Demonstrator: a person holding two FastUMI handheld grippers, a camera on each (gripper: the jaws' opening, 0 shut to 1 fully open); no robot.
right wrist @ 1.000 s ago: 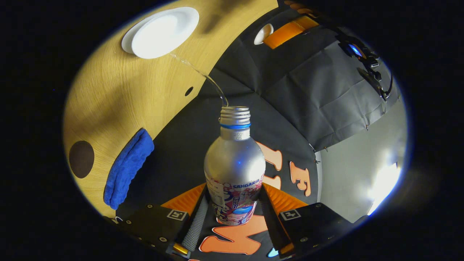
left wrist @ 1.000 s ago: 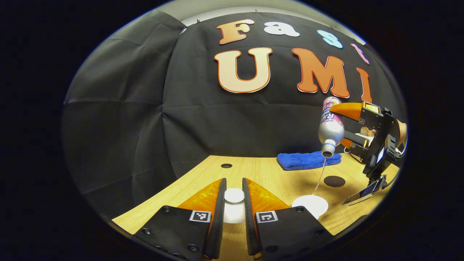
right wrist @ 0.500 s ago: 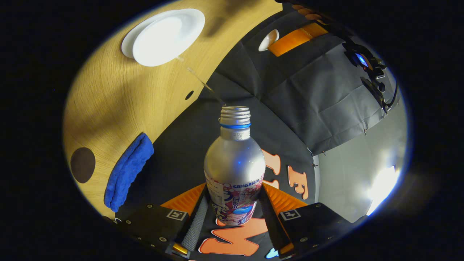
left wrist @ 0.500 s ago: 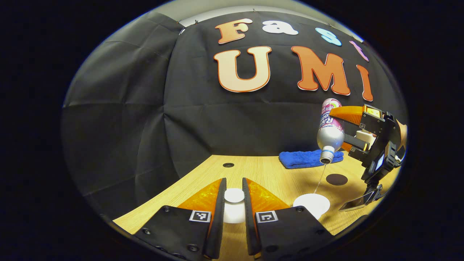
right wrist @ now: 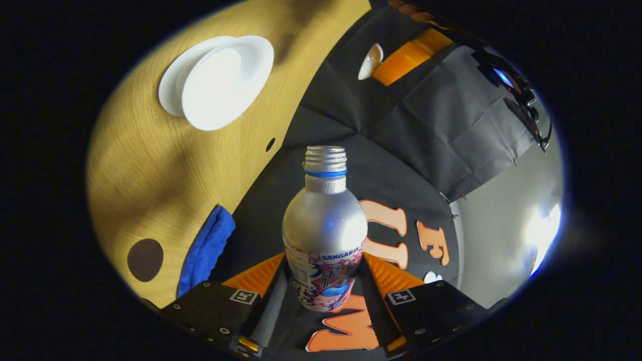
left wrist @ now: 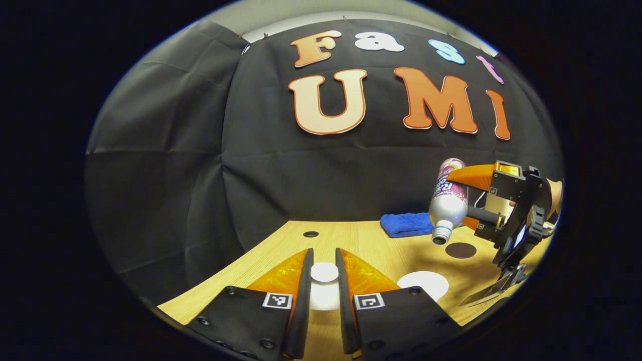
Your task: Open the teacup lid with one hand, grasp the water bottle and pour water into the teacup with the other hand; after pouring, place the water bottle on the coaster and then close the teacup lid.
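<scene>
My left gripper (left wrist: 324, 258) is shut on the knob of the white teacup lid (left wrist: 324, 293), held above the table's near edge. The open white teacup (left wrist: 424, 284) on its saucer stands to its right, also seen as teacup (right wrist: 220, 80). My right gripper (right wrist: 325, 271) is shut on the silver water bottle (right wrist: 325, 225), uncapped. In the left gripper view the bottle (left wrist: 446, 205) hangs tilted, mouth down-left, over the table behind the cup, with the right gripper (left wrist: 459, 198) around it. No water leaves the mouth. The dark round coaster (left wrist: 460, 250) lies beyond the cup. The right gripper view has the lid (right wrist: 370, 61) in the left gripper.
A folded blue towel (left wrist: 405, 224) lies at the back of the wooden table (left wrist: 371, 245), behind the coaster (right wrist: 145, 259); the towel (right wrist: 206, 250) lies beside it. A small round hole (left wrist: 311, 234) sits in the tabletop near the back wall.
The thin stream from the bottle into the teacup has stopped. The right gripper has tipped the bottle's mouth up somewhat and come a little lower. The left gripper still holds the lid.
</scene>
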